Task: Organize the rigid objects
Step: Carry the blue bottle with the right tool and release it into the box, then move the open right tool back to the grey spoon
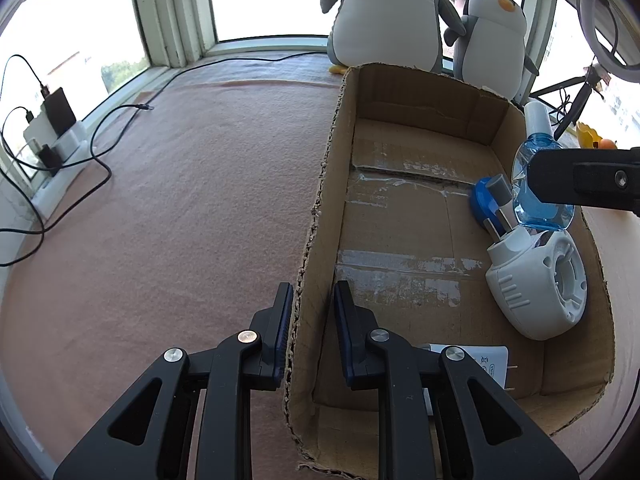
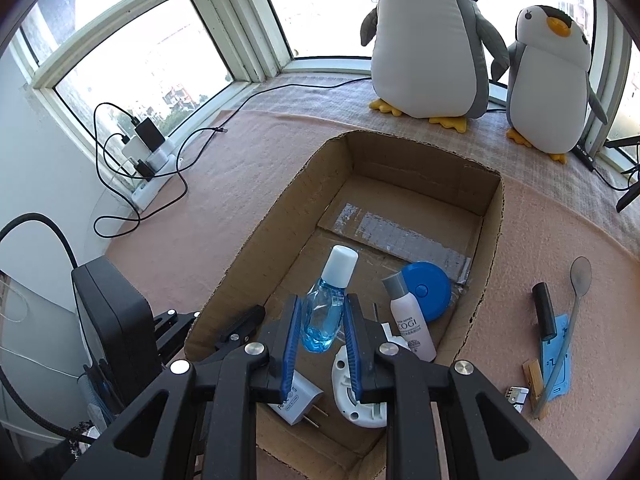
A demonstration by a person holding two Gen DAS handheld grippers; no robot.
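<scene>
1. My right gripper [image 2: 320, 330] is clamping the blue bottle [image 2: 322, 312], cap pointing away, over the cardboard box [image 2: 256, 240]
2. My left gripper [image 1: 310, 334] is pinching the box's near wall, steadying it

The far half of the cardboard box [image 2: 490, 216] floor lay bare. Its near right corner, at four o'clock in the left wrist view, was crowded by a white plastic housing [image 1: 538, 286], a blue disc [image 2: 426, 290] and a pink bottle [image 2: 412, 324]. Outside, pink cloth [image 1: 160, 200] stretched open toward nine o'clock (cables [image 1: 100, 152] trailed at its far edge). Two plush penguins [image 2: 430, 40] blocked twelve o'clock.
</scene>
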